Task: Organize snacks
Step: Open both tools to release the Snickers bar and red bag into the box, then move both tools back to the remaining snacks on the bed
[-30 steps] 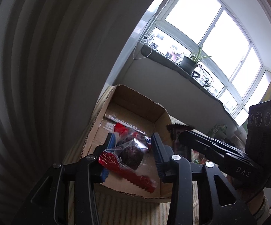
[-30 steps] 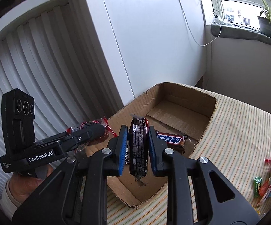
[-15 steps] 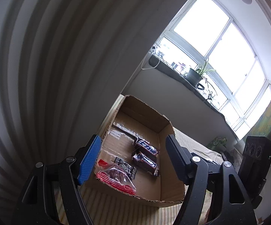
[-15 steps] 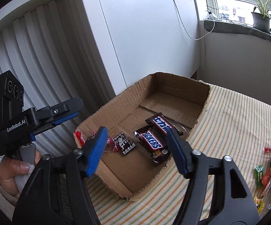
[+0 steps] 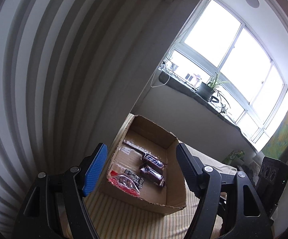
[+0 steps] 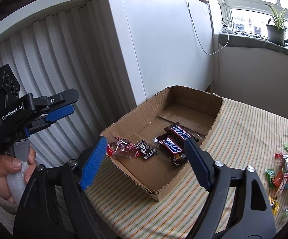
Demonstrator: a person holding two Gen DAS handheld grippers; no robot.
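Your cardboard box point(image 6: 191, 107) stands open on the striped counter point(image 6: 249, 131), against the white ribbed wall. Inside the box, at its middle, lie two brown Snickers bars point(image 6: 171, 148) side by side; the nearer one shows "SNICKERS" in blue and white letters, the farther one has the name in Chinese characters. Just beside them, toward the box's near left corner, lies a small black sachet point(image 6: 145, 149) with a white pattern, and then a clear bag with red edges point(image 6: 121, 146). Well apart from the box, on its right, small green, orange and yellow candies point(image 6: 279, 177) lie loose. Your left gripper point(image 6: 63, 103), with "GenRobot.AI" on its body, stands wide apart and holds nothing. Your right gripper point(image 6: 145, 163) is opening, with nothing between its jaws.
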